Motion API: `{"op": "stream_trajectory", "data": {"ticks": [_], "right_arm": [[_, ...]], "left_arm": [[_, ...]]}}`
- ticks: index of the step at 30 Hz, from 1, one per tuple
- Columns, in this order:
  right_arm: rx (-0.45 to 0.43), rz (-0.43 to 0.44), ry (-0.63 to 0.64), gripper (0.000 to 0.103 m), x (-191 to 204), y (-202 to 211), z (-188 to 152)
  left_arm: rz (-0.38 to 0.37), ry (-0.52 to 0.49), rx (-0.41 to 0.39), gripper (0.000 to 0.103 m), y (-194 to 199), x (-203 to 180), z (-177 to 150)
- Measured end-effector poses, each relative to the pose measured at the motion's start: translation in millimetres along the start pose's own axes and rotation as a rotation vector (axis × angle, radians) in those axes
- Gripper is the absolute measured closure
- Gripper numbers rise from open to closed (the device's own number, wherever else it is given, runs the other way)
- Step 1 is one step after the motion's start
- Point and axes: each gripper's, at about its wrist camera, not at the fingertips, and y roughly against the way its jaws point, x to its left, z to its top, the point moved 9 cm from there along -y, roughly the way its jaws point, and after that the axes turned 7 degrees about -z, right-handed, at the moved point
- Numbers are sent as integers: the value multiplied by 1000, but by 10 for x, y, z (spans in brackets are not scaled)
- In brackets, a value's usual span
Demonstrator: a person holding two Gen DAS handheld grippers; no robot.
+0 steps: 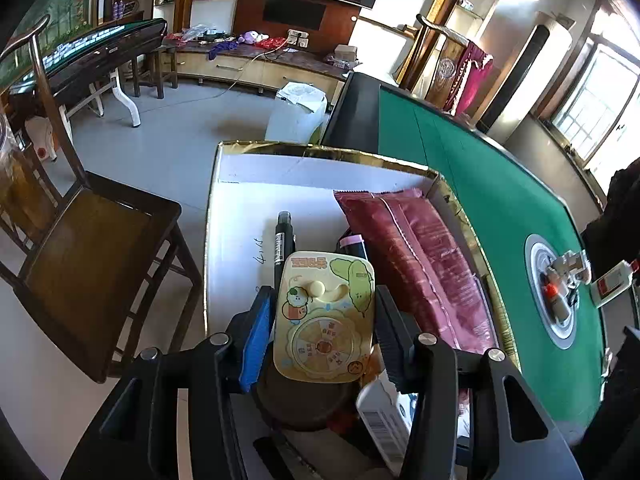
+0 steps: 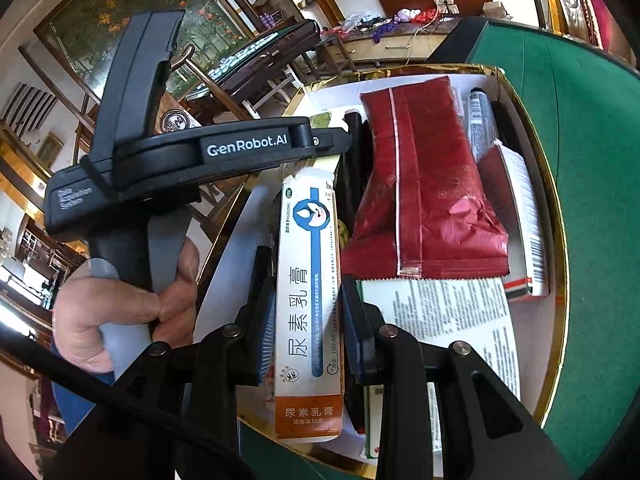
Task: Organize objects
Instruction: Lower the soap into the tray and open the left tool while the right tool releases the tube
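My left gripper (image 1: pixel 322 292) is shut on a yellow cartoon-printed case (image 1: pixel 324 320), held over a gold-rimmed white box (image 1: pixel 240 208). A black marker (image 1: pixel 284 240) and a dark red snack packet (image 1: pixel 420 260) lie in that box. My right gripper (image 2: pixel 306 268) is shut on a long white ointment carton (image 2: pixel 310 280) with an orange end, over the near side of the same box (image 2: pixel 560 280). In the right wrist view the left gripper (image 2: pixel 352 124) reaches in from the left, with a person's hand (image 2: pixel 120 312) on its handle. The red packet (image 2: pixel 424 184) lies beside the carton.
The box also holds a printed leaflet (image 2: pixel 448 312), a red-and-white carton (image 2: pixel 524 232) and a grey barcoded tube (image 2: pixel 480 120). It stands at the edge of a green felt table (image 1: pixel 480 184) with a round centre hub (image 1: pixel 556 288). A wooden chair (image 1: pixel 92 264) stands to the left.
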Motion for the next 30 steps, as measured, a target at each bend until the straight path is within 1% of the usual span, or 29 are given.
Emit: {"op": "stream_trajectory", "data": {"ticks": [3,6,9,12,13,14,17,20,21,23,24,26,27,29,30], "right_arm": [[-8,-14,27,74,66,-71,45],[-3,20,81,74,158,-37,22],[-14,103,88,65,184,104,9],[-30,117,85,60,98,256,-7],[-29,123,78,57,35,315,-31],[-30,119,71,57,-20,359,-53],[-35,99,50,57,-332,568,-151],[-64,52,6,57,-725,809,-164],[-74,39,-9,57,-861,899,-173],[-104,-8,-44,55,-1176,1156,-235],[-122,-46,-65,54,-1394,1305,-277],[-158,-91,-103,51,-1727,1569,-363],[-177,-116,-128,49,-1932,1715,-417],[-207,-164,-168,49,-2237,1831,-392],[-229,-190,-191,49,-2439,1948,-456]], "left_arm": [[-3,9,-23,55,93,-8,20],[4,4,-39,55,202,-48,10],[8,-4,-55,55,284,-79,27],[2,0,-73,55,359,-151,56],[-1,-12,-75,55,385,-223,48],[-2,-26,-75,55,394,-282,46],[0,-76,-65,55,401,-528,31],[-36,-113,-50,52,352,-884,-11],[-46,-120,-40,50,332,-998,-33],[-65,-160,-11,50,232,-1348,-89],[-74,-175,-1,50,192,-1502,-119],[-108,-199,45,50,43,-1897,-217],[-128,-198,64,50,-18,-2065,-271],[-168,-187,113,50,-222,-2455,-386],[-178,-177,139,50,-323,-2609,-430]]}}
